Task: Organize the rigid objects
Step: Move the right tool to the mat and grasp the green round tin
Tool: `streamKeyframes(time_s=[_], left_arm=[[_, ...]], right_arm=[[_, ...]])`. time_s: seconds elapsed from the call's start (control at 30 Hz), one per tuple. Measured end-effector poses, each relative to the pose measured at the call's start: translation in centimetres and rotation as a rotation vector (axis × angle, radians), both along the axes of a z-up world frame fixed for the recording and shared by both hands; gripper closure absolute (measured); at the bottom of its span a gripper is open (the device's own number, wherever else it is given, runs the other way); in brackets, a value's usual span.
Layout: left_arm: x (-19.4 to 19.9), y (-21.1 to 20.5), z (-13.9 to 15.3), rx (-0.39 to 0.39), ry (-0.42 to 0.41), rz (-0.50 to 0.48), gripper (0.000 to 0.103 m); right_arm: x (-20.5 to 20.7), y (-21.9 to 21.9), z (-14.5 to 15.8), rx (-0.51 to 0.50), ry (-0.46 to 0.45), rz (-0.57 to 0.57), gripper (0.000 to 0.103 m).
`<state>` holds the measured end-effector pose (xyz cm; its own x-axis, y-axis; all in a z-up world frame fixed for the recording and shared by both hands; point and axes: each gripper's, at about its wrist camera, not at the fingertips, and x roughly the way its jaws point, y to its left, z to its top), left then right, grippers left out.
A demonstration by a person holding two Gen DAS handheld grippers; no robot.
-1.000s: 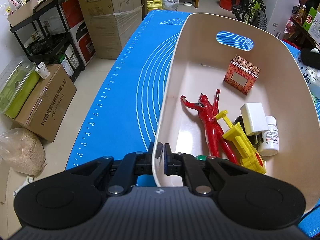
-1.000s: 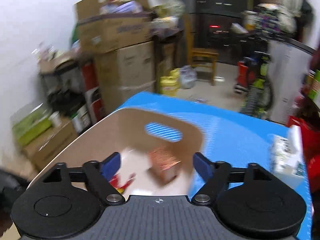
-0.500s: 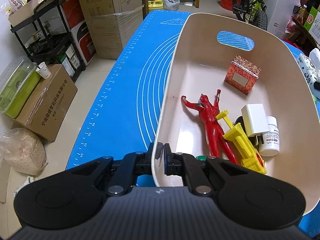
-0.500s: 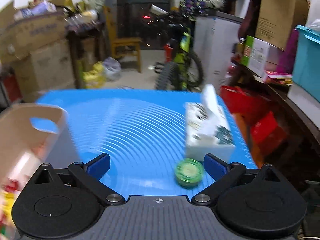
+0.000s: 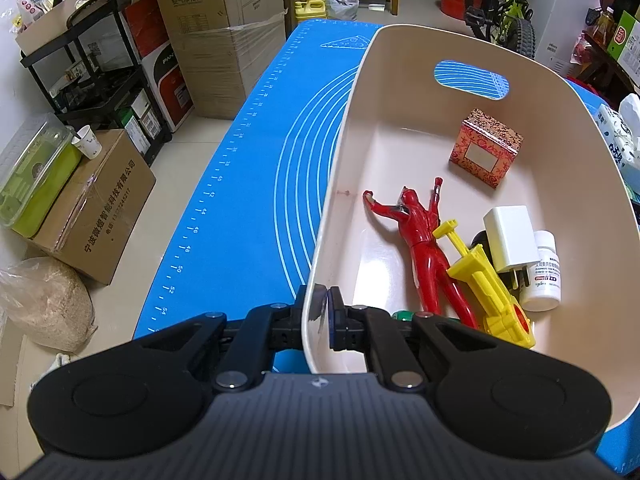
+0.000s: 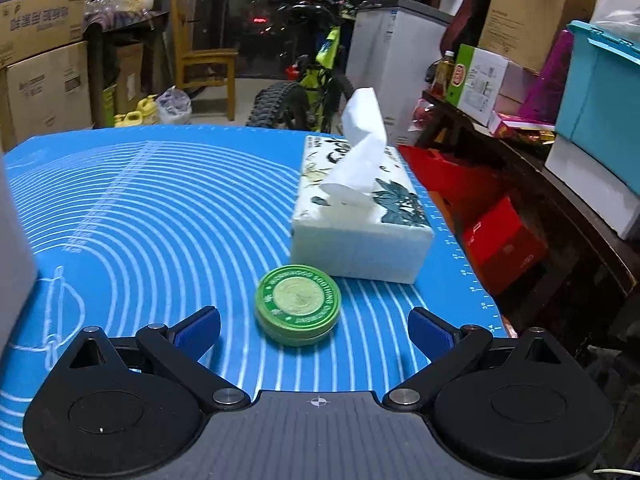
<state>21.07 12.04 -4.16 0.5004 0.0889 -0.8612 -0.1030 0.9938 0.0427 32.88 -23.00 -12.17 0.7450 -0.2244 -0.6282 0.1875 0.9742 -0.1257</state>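
Fingers of my left gripper (image 5: 324, 316) pinch the near rim of the cream bin (image 5: 568, 120), one inside the wall and one outside, steadying it on the blue mat (image 5: 248, 184). Inside the bin, nearest me, lie a yellow toy (image 5: 486, 286) and a red figure (image 5: 420, 232); beside them sit a white charger (image 5: 510, 240) and a small white bottle (image 5: 544, 272), with a patterned box (image 5: 486, 148) toward the far wall under the handle slot.

My right gripper (image 6: 314, 326) hangs spread wide, gripping nothing, just short of the green tin (image 6: 298, 306), which lies flat on the mat near its right edge. Just behind the tin stands a tissue box (image 6: 360, 220), very close, perhaps touching.

I judge the tin next for the bin. It looks light, stiff and smooth-sided, likely slippery, so I would close on its round wall from both sides, low and centred, keeping clear of the soft tissue box.
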Motion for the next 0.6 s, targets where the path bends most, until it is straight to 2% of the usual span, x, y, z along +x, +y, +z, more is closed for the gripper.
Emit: streamKeyframes(time_s=[0.07,0.27,0.43,0.6], left_arm=[[0.0,0.0,0.0,0.001,0.000,0.000,0.093],[0.0,0.0,0.0,0.001,0.000,0.001,0.093],[0.0,0.0,0.0,0.000,0.000,0.001,0.093],[0.0,0.1,0.0,-0.001,0.000,0.001,0.093]], right_arm=[[0.1,-0.3,-0.4,0.010,-0.010,-0.002,0.004],[0.4,0.0,-1.0,0.016,-0.028,0.025,0.018],[0.5,0.8,-0.7,0.000,-0.025,0.076,0.049],[0.2,1.5,-0.1,-0.001,-0.022,0.081,0.049]])
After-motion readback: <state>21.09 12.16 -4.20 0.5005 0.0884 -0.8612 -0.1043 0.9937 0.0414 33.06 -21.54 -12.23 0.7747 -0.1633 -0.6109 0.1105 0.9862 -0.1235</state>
